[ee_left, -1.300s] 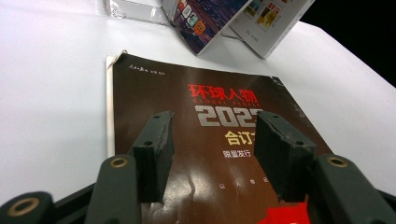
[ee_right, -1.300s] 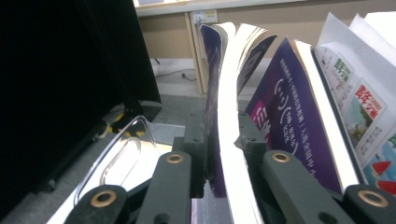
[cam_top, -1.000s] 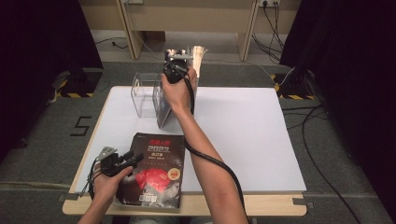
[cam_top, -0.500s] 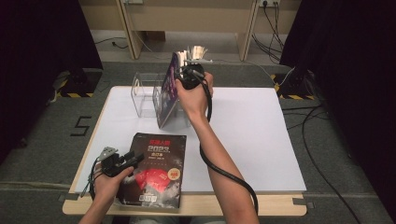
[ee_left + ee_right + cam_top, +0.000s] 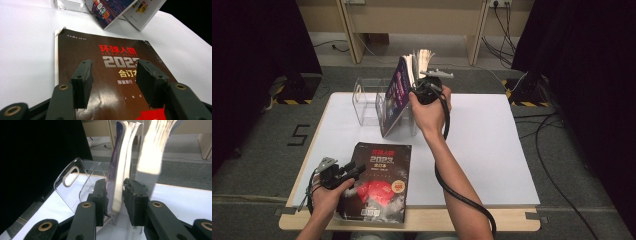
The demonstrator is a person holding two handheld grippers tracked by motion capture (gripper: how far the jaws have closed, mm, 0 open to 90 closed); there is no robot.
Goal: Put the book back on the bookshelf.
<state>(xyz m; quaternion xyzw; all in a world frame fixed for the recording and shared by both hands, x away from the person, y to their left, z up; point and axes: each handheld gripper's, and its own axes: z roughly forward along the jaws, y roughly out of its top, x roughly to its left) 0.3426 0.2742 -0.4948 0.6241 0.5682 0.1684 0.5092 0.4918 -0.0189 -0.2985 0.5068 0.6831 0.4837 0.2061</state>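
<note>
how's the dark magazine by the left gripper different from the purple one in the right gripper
The dark magazine lies flat and closed on the table; the purple magazine stands tilted at the clear rack. The left gripper hangs open over the dark one, while the right gripper, jaws just closing, has the purple one between them. Both are glossy, printed magazines.

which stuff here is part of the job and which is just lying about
In the job:
- purple magazine, between the right tool's jaws, which have just been closing
- clear rack it leans in
- dark book flat on the table, under the left tool

Lying about:
- floor cables
- wooden frame behind the table
</note>
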